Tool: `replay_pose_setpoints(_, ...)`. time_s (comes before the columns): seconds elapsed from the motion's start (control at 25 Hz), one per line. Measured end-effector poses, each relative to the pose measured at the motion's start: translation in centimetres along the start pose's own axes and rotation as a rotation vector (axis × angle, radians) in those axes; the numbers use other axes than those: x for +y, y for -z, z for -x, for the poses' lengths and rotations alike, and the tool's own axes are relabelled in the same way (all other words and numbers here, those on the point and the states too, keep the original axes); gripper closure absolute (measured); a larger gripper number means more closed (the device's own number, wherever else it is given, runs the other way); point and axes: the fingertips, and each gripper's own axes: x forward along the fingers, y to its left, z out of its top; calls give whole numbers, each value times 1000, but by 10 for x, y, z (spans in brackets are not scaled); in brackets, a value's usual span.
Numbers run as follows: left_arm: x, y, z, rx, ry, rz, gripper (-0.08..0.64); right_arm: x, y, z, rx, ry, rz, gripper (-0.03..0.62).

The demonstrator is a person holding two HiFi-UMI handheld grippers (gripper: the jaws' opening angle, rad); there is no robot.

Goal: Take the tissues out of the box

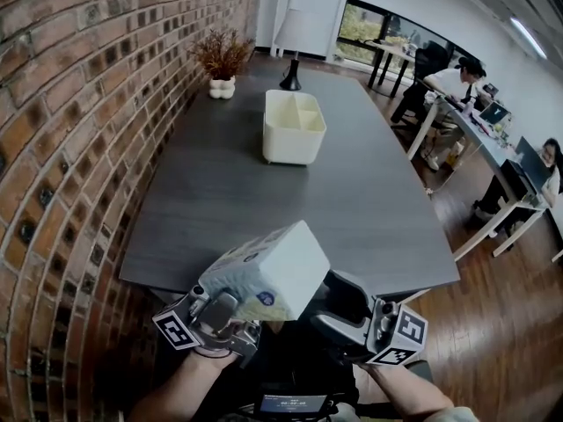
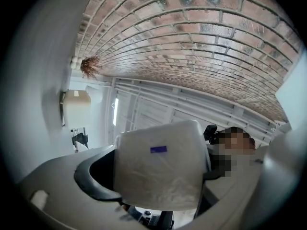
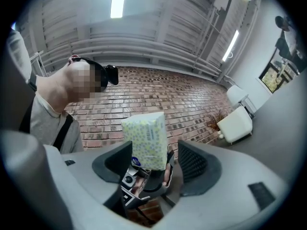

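1. One wrapped tissue pack [image 1: 268, 271] is up in the air, just short of the near edge of the tabletop [image 1: 264, 218], well apart from the white box [image 1: 290, 150] that stands toward the far edge.
2. The left gripper [image 1: 234, 306] is pinching the pack at its lower end. In the left gripper view the film-covered face fills the gap between the jaws.
3. The right gripper [image 1: 339, 315] is spread wide just beside the pack. It faces the pack's patterned side without clearly touching it.
4. The pack looks light and soft, and its film wrap is probably slippery. A hard squeeze would dent it, not break it.
5. The best hold is likely across the narrow sides, near the middle, so it does not sag or swing.
6. A dried plant [image 1: 222, 55] sits at the far left corner, out of the way.
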Motion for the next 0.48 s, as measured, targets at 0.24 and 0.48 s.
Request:
replay_pose_setpoints(0.24,1,-1,1,-5,2,7,60,2,0,-1,2,-7,18,282)
replay_pose_setpoints(0.48,2,0,2,-17,-2,18,60,5,-1,0,7,-11,21,282)
